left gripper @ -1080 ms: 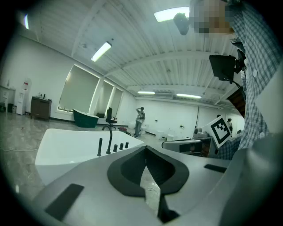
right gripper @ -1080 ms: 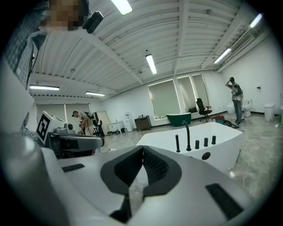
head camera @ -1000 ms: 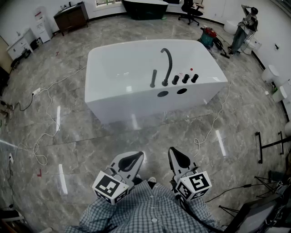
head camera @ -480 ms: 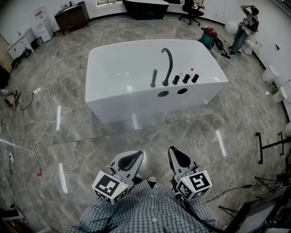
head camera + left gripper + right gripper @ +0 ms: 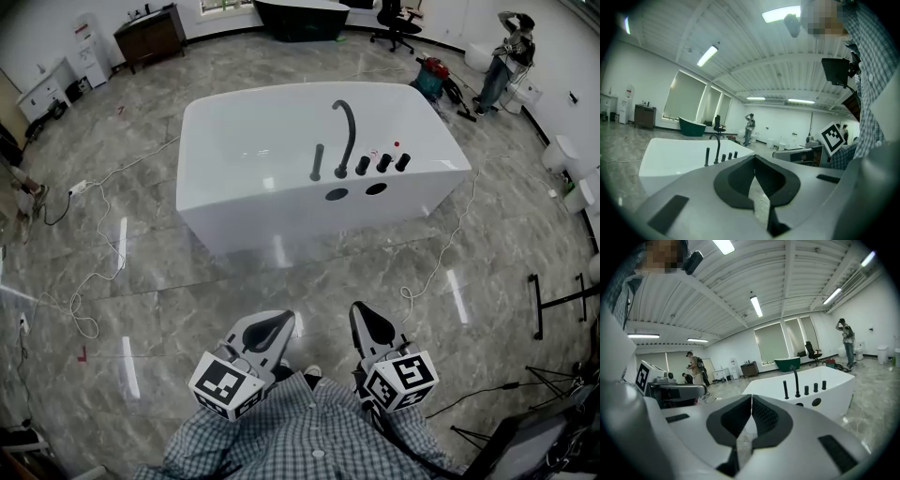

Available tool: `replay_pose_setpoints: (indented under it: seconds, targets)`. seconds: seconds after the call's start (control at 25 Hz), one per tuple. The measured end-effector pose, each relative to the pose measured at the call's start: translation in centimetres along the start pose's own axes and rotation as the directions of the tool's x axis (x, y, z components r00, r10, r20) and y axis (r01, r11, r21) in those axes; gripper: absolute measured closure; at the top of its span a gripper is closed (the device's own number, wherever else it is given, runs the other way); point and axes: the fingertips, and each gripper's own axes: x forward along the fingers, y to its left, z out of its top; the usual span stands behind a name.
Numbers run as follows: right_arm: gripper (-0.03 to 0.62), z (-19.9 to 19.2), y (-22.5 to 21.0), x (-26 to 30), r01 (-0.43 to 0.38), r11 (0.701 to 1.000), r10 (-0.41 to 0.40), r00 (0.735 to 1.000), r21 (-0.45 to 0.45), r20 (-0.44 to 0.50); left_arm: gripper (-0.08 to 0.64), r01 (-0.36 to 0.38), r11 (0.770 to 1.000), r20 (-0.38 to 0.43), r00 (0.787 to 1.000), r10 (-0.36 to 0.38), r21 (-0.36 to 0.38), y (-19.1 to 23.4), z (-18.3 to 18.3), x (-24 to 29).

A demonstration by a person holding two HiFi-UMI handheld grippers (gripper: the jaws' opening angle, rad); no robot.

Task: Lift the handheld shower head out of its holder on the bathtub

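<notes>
A glossy grey marble-patterned floor (image 5: 281, 281) fills the head view, with streaks of reflected ceiling light and a loose white cable (image 5: 94, 272) trailing down the left side. In the upper middle of the frame stands a white freestanding bathtub (image 5: 253, 211). Beyond it, at the top edge, are a dark green tub (image 5: 300, 14) and a black office chair (image 5: 392, 23), with a dark wooden cabinet (image 5: 148, 36) in the upper left. A person (image 5: 502, 56) stands in the upper right with an arm raised to the head. The wearer's checked shirt (image 5: 309, 436) shows along the bottom edge. Just above it, the left hand-held gripper (image 5: 287, 319) and the right hand-held gripper (image 5: 357, 309) sit side by side, well apart from the bathtub. In each gripper view the dark pads meet at their tips with nothing between them. The only print visible is the black-and-white square pattern on each gripper's cube, the left cube (image 5: 225, 384) and the right cube (image 5: 401, 380). On the tub's near rim a tall curved black spout (image 5: 345, 127) rises. Just left of it the handheld shower head (image 5: 317, 161) stands upright on the rim as a slim dark rod. Three black knobs (image 5: 382, 161) line up to the right of the spout, and two dark round openings (image 5: 336, 194) sit on the tub wall below.
</notes>
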Motion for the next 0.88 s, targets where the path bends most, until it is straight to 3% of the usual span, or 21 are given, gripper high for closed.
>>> replay_pose_setpoints:
  seconds: [0.72, 0.88]
  targets:
    - [0.575, 0.2, -3.3, -2.7, -0.048, 0.999, 0.048, 0.999, 0.018, 0.004, 0.554, -0.091, 0.996, 0.002, 0.996, 0.091, -0.020, -2.6, -0.2, 1.5]
    - [0.575, 0.5, -3.5, -4.1, -0.075, 0.997, 0.075, 0.997, -0.033, -0.003, 0.554, -0.099, 0.995, 0.018, 0.995, 0.099, -0.029, -3.9, 0.1, 1.8]
